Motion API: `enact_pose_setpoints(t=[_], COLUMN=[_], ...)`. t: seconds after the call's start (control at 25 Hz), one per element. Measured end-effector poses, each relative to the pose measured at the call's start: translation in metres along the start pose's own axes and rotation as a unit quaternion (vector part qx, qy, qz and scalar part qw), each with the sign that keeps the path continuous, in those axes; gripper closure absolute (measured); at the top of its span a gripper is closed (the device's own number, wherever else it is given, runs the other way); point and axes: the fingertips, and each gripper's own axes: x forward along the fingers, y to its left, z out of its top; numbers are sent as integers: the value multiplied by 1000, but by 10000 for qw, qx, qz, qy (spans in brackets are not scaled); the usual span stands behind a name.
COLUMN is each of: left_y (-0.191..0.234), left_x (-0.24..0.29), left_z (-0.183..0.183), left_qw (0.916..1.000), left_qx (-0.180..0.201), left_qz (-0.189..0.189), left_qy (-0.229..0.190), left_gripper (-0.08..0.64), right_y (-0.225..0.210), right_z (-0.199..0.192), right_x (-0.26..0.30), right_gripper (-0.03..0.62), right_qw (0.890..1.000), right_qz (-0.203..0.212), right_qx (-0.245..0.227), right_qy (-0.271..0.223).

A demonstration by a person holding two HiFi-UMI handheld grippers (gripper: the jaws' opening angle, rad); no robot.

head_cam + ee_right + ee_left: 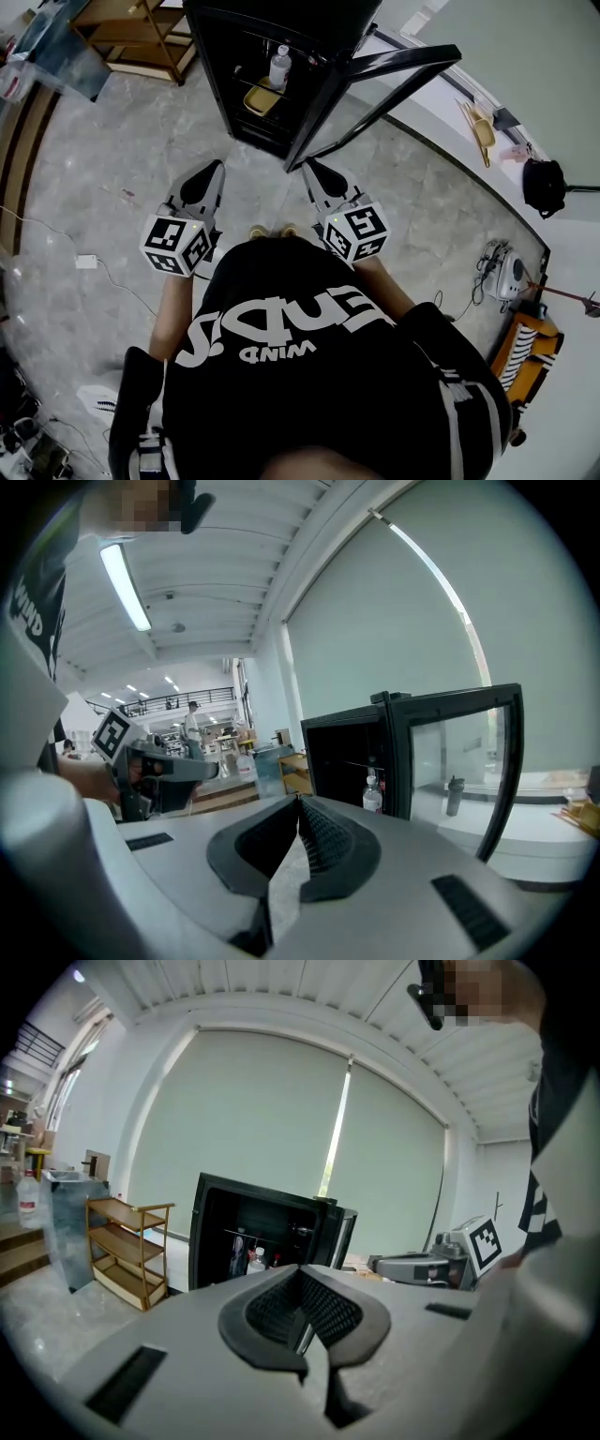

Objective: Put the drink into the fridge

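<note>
**Condition.** The fridge [214, 75] stands on the floor ahead of the person. Its glass door [412, 56] is swung wide open to the right. The left gripper [214, 171] and right gripper [314, 171] are held side by side, well short of the fridge. Each has its jaws pressed together with nothing between them. The bottle [279, 67] stands upright on an upper shelf inside, next to a yellow item [258, 99].

**Step in hand (judgement).** The drink appears placed, so what remains is shutting the door. The right gripper is nearer the door and suits the job, with its closed jaws serving as a blunt pusher. It should contact the frame near the free edge, not the pane. A steady swing without a slam should keep the bottle from toppling. The left gripper should stay out of the opening.

**Differences between views.**
- Head view: the only view showing both grippers, their gap to the fridge and the door's angle together.
- Left gripper view: shows the fridge front-on and a wooden rack [127, 1246] to its left. The door is nearly edge-on, and the shelf contents are too small to sort.
- Right gripper view: shows the pane broadside, with a dark flask [455, 795] visible through it on a ledge beyond.
</note>
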Motion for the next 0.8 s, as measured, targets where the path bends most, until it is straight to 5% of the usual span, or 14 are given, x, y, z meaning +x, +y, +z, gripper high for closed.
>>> enact_pose_setpoints(t=[0.8], left_y=[-15], left_x=[10], left_z=[0], left_qw=[9969], left_qx=[142], left_qz=[214], left_qy=[-750], left_gripper=[552], right_y=[-27], right_z=[-1], right_x=[-4], right_gripper=[568], right_qw=[9991], right_qz=[-300], right_qx=[-51], right_qy=[-309])
